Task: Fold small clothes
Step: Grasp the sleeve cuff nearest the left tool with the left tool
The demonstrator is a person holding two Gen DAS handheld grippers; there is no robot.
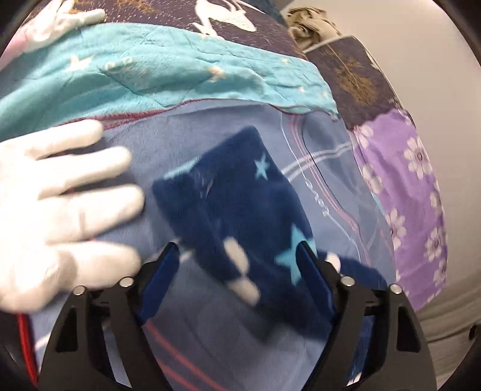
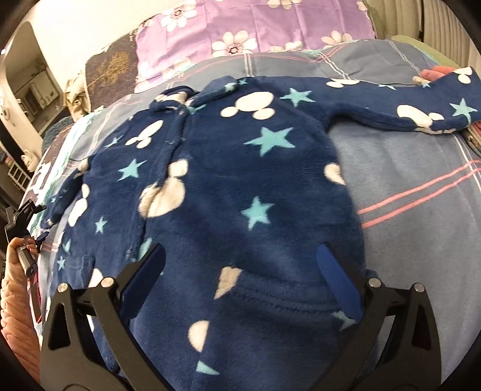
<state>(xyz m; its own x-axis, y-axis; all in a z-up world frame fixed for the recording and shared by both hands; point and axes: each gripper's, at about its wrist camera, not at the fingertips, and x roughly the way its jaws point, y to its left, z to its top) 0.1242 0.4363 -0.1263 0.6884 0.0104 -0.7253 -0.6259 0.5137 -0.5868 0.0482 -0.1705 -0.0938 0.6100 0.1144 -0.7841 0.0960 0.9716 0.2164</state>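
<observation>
Fleece jacket lies flat on striped grey-blue blanket (purple floral sheet beyond), both grippers' jaws spread.

Fleece garment: navy with turquoise stars and white mouse-head shapes; blanket: grey-blue with pink and white stripes; pillowcase: purple with white flowers; quilt: turquoise, pale stars.

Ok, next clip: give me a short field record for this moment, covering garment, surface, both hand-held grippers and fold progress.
garment: navy fleece jacket with stars, spread front-up, both sleeves out
surface: grey-blue blanket with pink stripes, on a bed
left hand-held gripper: open, over the blurred sleeve end
right hand-held gripper: open, over the jacket's hem, gripping nothing
white glove: resting on the blanket, left of the sleeve
fold progress: none visible yet
</observation>
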